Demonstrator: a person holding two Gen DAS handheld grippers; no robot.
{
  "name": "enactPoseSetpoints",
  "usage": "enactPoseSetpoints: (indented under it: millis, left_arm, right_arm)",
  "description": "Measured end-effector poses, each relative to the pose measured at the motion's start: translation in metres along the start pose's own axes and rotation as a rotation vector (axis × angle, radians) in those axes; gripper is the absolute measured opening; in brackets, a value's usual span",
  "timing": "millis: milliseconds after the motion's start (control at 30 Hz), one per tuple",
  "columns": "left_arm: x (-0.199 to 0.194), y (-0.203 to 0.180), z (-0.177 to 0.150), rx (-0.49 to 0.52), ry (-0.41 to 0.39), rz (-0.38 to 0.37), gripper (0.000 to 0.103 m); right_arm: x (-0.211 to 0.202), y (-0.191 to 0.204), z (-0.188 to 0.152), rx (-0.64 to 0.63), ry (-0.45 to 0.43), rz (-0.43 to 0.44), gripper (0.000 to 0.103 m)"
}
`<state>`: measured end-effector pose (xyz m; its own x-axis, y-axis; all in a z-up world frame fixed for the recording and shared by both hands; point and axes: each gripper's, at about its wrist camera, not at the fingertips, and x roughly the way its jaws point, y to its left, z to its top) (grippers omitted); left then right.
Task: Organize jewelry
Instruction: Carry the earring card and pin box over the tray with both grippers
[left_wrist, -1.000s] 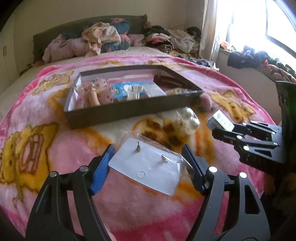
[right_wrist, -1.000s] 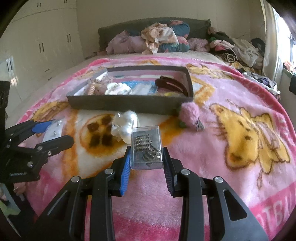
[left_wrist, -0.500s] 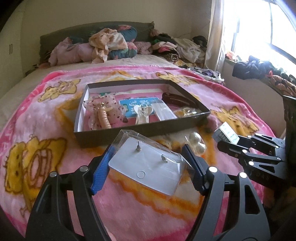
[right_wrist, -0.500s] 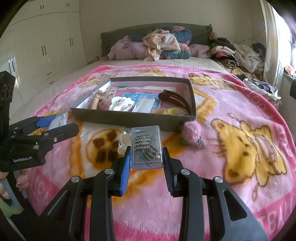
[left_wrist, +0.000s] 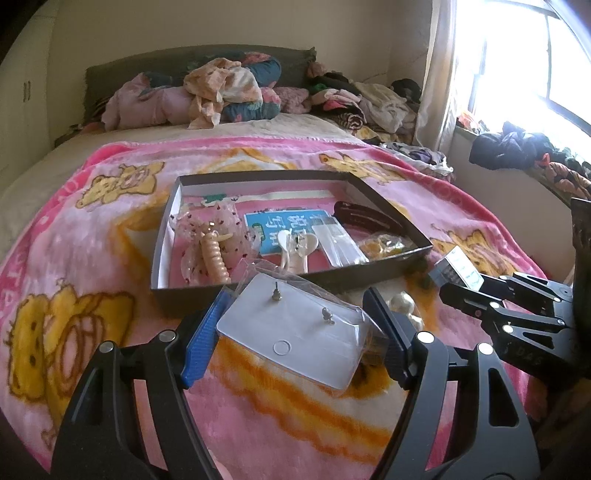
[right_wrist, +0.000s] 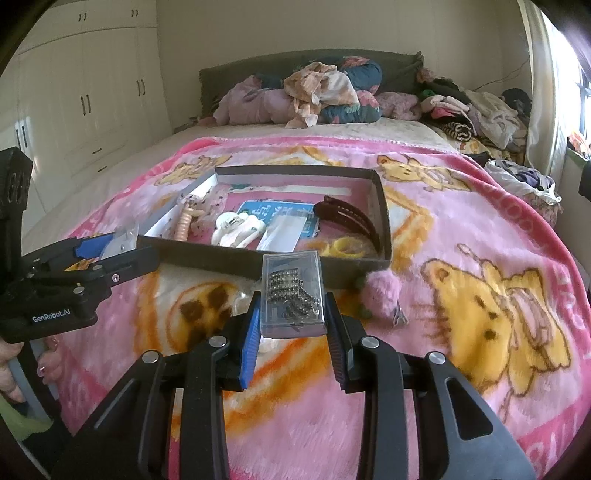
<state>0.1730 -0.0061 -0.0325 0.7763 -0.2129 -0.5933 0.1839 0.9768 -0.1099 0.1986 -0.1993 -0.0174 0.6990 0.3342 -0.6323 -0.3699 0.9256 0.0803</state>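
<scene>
Sunlight is pouring through the window (left_wrist: 517, 62) on the right side of a bedroom where a pink cartoon blanket (right_wrist: 461, 229) is covering the bed and heaps of clothes (right_wrist: 321, 92) are lying against the dark headboard. You are working over a shallow dark tray (left_wrist: 280, 288) that is sitting on the blanket, and it is already holding a beaded hair clip (left_wrist: 212, 254), a white bow clip (right_wrist: 238, 227), a blue printed card (left_wrist: 284, 230), a clear sleeve (left_wrist: 338, 245), a dark brown hair claw (right_wrist: 349, 218) and some yellow hair ties (right_wrist: 341, 247).

You are gripping an earring card in its plastic bag (left_wrist: 295, 332) with your left gripper (left_wrist: 295, 332), its jaws pressing the card's two short edges, and you are holding it just in front of the tray's near wall. Two stud earrings are sticking up from the card.

You are clamping a small clear box of dark rhinestone pieces (right_wrist: 291, 299) in your right gripper (right_wrist: 291, 317), jaws narrow against its sides, and you are keeping it in front of the tray's near-right corner. Just outside that corner, a fluffy pink pom-pom clip (right_wrist: 384, 295) is lying on the blanket, and some pearl-like beads (left_wrist: 404, 302) are resting near the tray's front wall.
</scene>
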Motion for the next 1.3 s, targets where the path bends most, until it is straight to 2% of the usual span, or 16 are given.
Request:
enactPoseSetpoints:
  millis: [633,1300]
  left_arm:
    - [0.026,0.004,0.033,0.011,-0.032,0.004,0.065]
    - [0.085,0.014,0.063,-0.016,0.010,0.016,0.065]
  right_arm:
    - [0.017,-0.020,0.027,0.012,-0.030,-0.036,0.031]
    - [0.055,-0.034,0.053,0.007,-0.021,-0.043,0.031]
